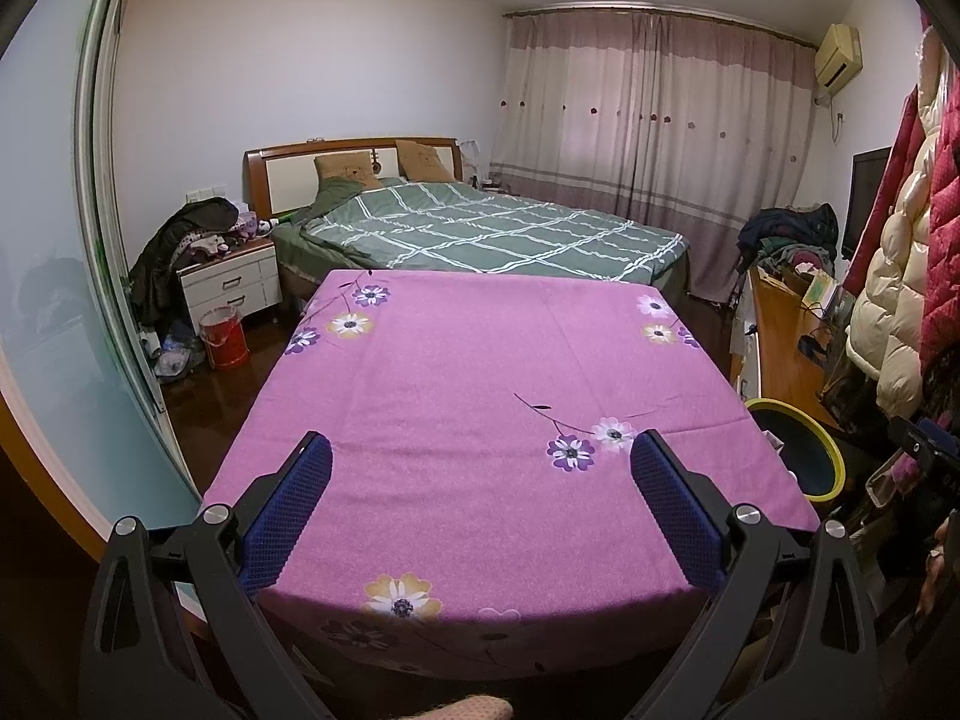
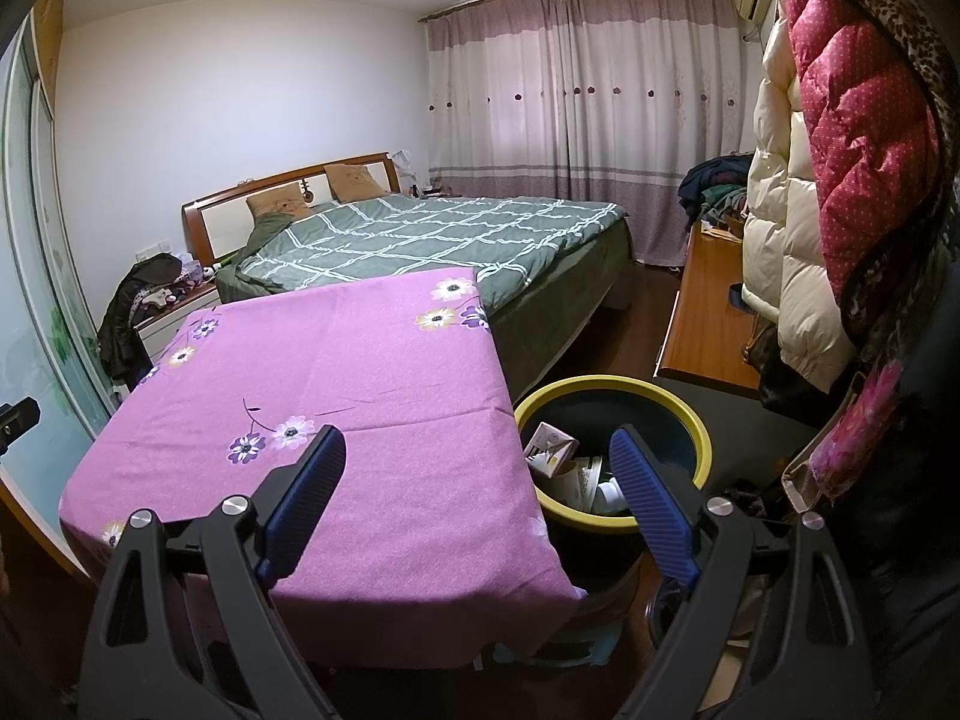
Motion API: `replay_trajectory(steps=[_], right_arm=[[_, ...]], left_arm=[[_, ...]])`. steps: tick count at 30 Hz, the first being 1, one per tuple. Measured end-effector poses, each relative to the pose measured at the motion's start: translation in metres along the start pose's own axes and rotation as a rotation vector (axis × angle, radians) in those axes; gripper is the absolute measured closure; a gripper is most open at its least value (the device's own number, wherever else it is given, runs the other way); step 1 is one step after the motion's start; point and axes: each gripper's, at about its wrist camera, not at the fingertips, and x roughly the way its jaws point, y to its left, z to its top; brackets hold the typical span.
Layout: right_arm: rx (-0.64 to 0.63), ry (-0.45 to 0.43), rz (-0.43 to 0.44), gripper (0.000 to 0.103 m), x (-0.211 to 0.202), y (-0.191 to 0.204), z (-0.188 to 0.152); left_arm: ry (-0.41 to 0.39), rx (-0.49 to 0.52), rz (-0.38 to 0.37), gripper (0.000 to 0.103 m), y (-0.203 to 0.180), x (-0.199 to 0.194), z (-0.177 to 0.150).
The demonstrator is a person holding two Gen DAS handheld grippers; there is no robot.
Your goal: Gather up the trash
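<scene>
A table draped in a pink floral cloth (image 1: pixel 480 396) is filling the space ahead of both grippers, its top lying bare. The trash bin (image 2: pixel 696 438), dark with a yellow rim, is standing on the floor just beside the table's right edge. It is holding a small white carton (image 2: pixel 549 447) leaning against its left wall, with a few pale containers (image 2: pixel 606 489) too jumbled to name.

The right gripper (image 2: pixel 477 459) is hovering with its blue-padded fingers (image 2: pixel 312 480) spread wide and nothing between them; the bin is sitting partly behind the right finger, the carton showing in the gap between the two. The left gripper (image 1: pixel 480 459) is likewise gaping with nothing in it over the cloth, the bin (image 1: pixel 831 456) lying well off to the right of its right finger.

Only the right wrist view is looking into the bin; the left wrist view is catching just a slice of its rim, plus a red bucket (image 1: pixel 223 337) on the floor far beyond its left finger
</scene>
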Motion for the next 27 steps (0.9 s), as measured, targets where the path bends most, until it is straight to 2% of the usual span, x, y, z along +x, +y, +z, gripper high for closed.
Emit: replay_trajectory(steps=[6, 14, 19, 23, 27], right_arm=[[0.001, 0.003, -0.001, 0.018, 0.001, 0.001, 0.0], [0.002, 0.003, 0.0, 0.018, 0.001, 0.001, 0.0], [-0.007, 0.009, 0.005, 0.018, 0.006, 0.005, -0.001], [-0.033, 0.01, 0.026, 0.015, 0.027, 0.017, 0.01], [-0.054, 0.039, 0.104, 0.007, 0.084, 0.042, 0.031]], left_arm=[[0.017, -0.006, -0.028, 0.005, 0.001, 0.005, -0.004], [0.025, 0.001, -0.025, 0.005, -0.001, 0.009, -0.005], [0.045, 0.002, -0.058, 0.005, -0.001, 0.021, -0.001], [0.094, -0.015, -0.081, 0.005, 0.002, 0.056, 0.006], [0.134, -0.022, -0.034, 0.005, 0.016, 0.131, 0.017]])
